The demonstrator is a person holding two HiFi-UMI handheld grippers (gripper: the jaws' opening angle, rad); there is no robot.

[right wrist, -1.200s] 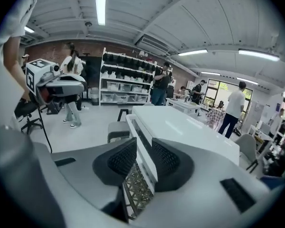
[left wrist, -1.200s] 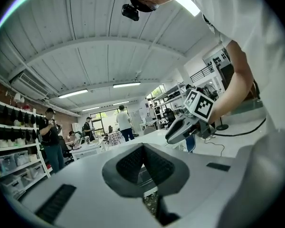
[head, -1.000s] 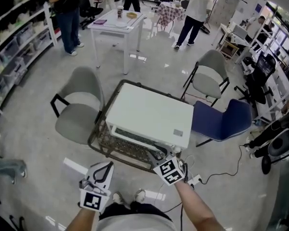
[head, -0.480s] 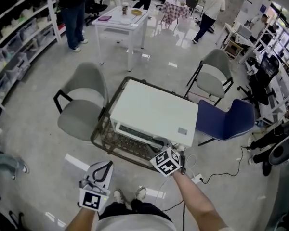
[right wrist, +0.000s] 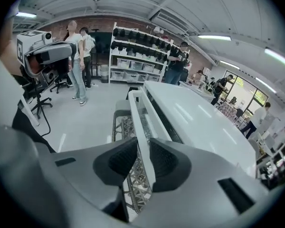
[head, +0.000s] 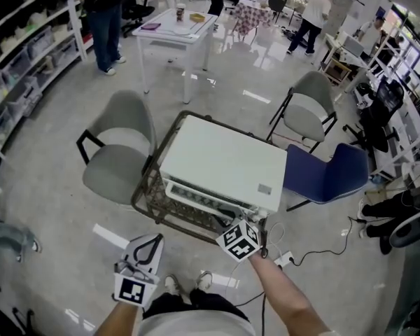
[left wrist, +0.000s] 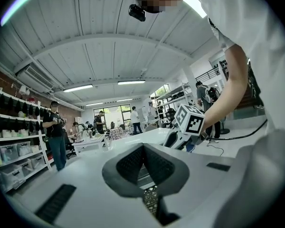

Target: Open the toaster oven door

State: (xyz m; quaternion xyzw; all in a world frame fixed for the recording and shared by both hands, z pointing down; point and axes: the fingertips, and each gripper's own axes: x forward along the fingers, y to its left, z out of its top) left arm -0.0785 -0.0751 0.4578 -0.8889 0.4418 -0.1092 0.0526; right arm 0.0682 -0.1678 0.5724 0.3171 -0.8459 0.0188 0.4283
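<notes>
The white toaster oven (head: pixel 224 163) sits on a low wicker stand (head: pixel 148 200), its front facing me. In the right gripper view its white door handle (right wrist: pixel 135 110) runs as a bar between my right gripper's (right wrist: pixel 143 152) pads. The jaws are closing, and both pads touch the bar. From the head view the right gripper (head: pixel 229 222) is at the right end of the oven's front. My left gripper (head: pixel 151 242) hangs low at the left, away from the oven. It is shut with nothing in it, as the left gripper view (left wrist: pixel 143 148) shows.
A grey chair (head: pixel 119 159) stands left of the stand, and another grey chair (head: pixel 308 114) and a blue chair (head: pixel 329 177) stand to the right. A cable and power strip (head: pixel 283 261) lie on the floor by my right arm. A white table (head: pixel 171 30) and several people are farther back.
My right gripper has moved a little left and in against the oven's front. The left gripper has stayed where it was.
</notes>
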